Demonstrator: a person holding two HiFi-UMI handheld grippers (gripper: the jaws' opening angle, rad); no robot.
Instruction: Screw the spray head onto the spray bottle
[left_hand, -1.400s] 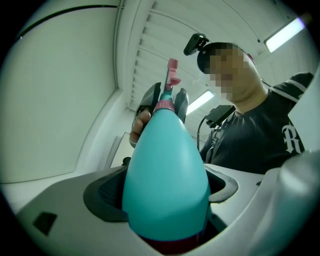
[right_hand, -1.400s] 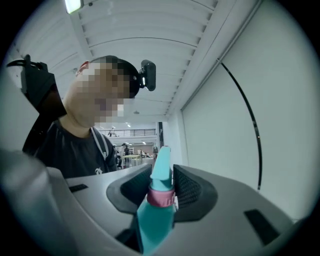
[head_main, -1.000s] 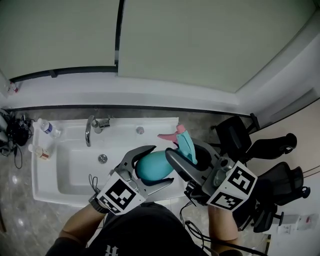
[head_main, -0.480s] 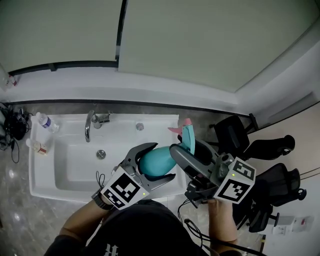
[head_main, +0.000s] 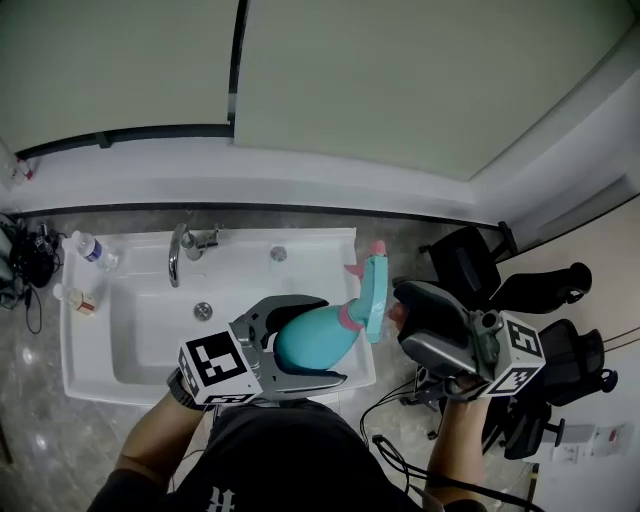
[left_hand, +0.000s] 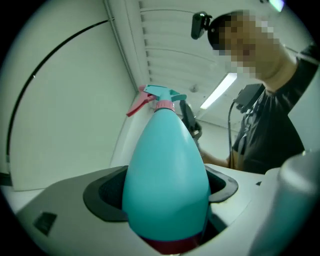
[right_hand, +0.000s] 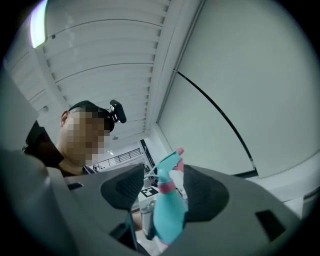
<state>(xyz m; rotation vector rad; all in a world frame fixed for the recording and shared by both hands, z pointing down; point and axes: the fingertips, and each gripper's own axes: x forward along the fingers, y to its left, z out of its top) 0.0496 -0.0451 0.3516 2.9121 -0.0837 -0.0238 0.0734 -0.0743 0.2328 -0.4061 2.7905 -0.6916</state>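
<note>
Teal spray bottle (head_main: 305, 340) lies clamped in the left gripper (head_main: 330, 340), braced for threading; the right gripper (head_main: 400, 318), jaws just opened and holding nothing, faces the spray head (head_main: 372, 285) just ahead, likely readying a fresh twist

A pale green-white wall of flat panels (head_main: 400, 80) fills the far side, split by a dark vertical seam (head_main: 237, 60). Below it runs a white ledge (head_main: 300, 185), then a grey speckled stone worktop (head_main: 130, 228). Set into the worktop is a white rectangular sink basin (head_main: 110, 335) with a curved chrome tap (head_main: 178, 256) at its back edge and a round metal drain (head_main: 203, 311). Near the worktop's left edge stand a small clear bottle with a blue cap (head_main: 88, 247) and a second small bottle (head_main: 72, 298), beside tangled black cables (head_main: 25, 262). Past the right edge stand black office chairs (head_main: 470, 265) on a beige floor (head_main: 610, 250). Overhead, a white slatted ceiling (right_hand: 110, 60) carries a bright strip light (left_hand: 219, 90).
</note>
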